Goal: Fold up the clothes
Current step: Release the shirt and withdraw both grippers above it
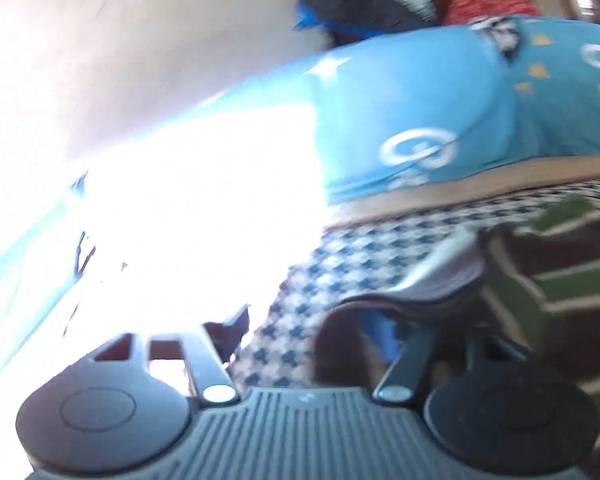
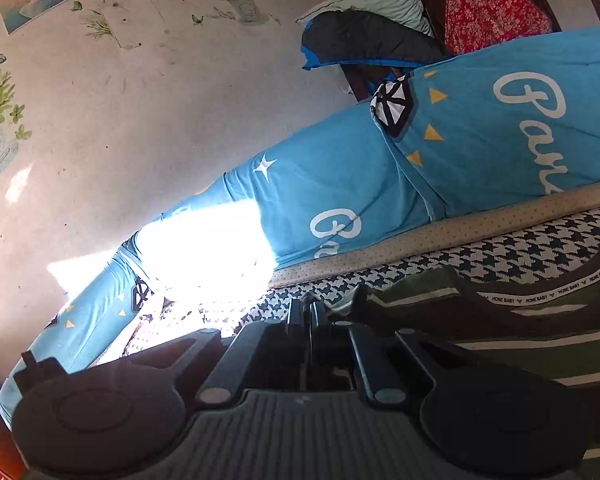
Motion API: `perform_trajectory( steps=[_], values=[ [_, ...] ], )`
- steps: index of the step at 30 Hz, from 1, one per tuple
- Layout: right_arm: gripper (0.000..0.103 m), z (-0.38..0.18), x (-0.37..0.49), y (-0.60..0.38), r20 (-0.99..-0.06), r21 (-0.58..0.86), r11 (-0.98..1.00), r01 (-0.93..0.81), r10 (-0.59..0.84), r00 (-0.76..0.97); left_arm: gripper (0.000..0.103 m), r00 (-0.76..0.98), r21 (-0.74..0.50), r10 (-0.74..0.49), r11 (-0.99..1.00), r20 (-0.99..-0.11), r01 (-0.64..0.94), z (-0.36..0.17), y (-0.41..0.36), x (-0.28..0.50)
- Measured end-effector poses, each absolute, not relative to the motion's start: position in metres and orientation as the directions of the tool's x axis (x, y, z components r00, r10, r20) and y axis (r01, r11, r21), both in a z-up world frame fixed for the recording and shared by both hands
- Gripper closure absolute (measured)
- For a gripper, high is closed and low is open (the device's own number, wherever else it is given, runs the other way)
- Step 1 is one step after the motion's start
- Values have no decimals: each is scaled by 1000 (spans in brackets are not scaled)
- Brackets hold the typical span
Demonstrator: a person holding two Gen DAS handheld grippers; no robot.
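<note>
In the left wrist view everything is smeared by motion, and a glare of sunlight wipes out the left half. The left hand-held gripper (image 1: 300, 320) has its fingers apart; only the right finger (image 1: 440, 280) shows clearly, a pale curved pad, while the left one is lost in the glare. Nothing seems to lie between them. The striped garment (image 1: 560, 264), green and dark with white lines, lies at the right on the houndstooth cover (image 1: 360, 252), and the blue bedding (image 1: 420, 112) with white lettering lies beyond it. For the step in hand, which looks like taking a second hold on the garment, this hand would do well to slow down, settle on a hem or corner to the right, and close only with a single layer between the pads. In the right wrist view the picture is sharp. The right hand-held gripper (image 2: 310, 306) has its fingers pressed together, with the near edge of the striped garment (image 2: 480, 320) meeting the tips; it looks pinched there, though I cannot be sure cloth is in the bite. The garment spreads away to the right, its printed neck tape (image 2: 540, 292) showing. Keeping this pinch level should give a straight fold line. No basket, box or other container for clothes shows in either view.
</note>
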State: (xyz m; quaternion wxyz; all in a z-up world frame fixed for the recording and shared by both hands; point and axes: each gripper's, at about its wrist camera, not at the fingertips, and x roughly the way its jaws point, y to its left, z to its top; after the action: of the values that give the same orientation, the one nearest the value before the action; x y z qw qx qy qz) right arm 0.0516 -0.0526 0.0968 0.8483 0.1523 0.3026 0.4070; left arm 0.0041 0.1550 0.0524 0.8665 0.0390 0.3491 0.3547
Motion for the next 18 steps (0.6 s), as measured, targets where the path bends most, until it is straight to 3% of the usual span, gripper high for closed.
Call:
perform_trajectory(
  steps=[5,12,18],
  values=[
    [96,96,55,-63,-418,493,665,-561,747,518,28,441,225,640,693,-630,-685,55,191,-7],
    [95,88,60,-77,-518,440,762,-476,648,558,27,541,175,550,786,-636,-593,62,166,-5],
    [88,83,65,-104,-594,359,845,-397,535,601,26,626,147,446,870,-640,-470,59,134,-3]
  ],
)
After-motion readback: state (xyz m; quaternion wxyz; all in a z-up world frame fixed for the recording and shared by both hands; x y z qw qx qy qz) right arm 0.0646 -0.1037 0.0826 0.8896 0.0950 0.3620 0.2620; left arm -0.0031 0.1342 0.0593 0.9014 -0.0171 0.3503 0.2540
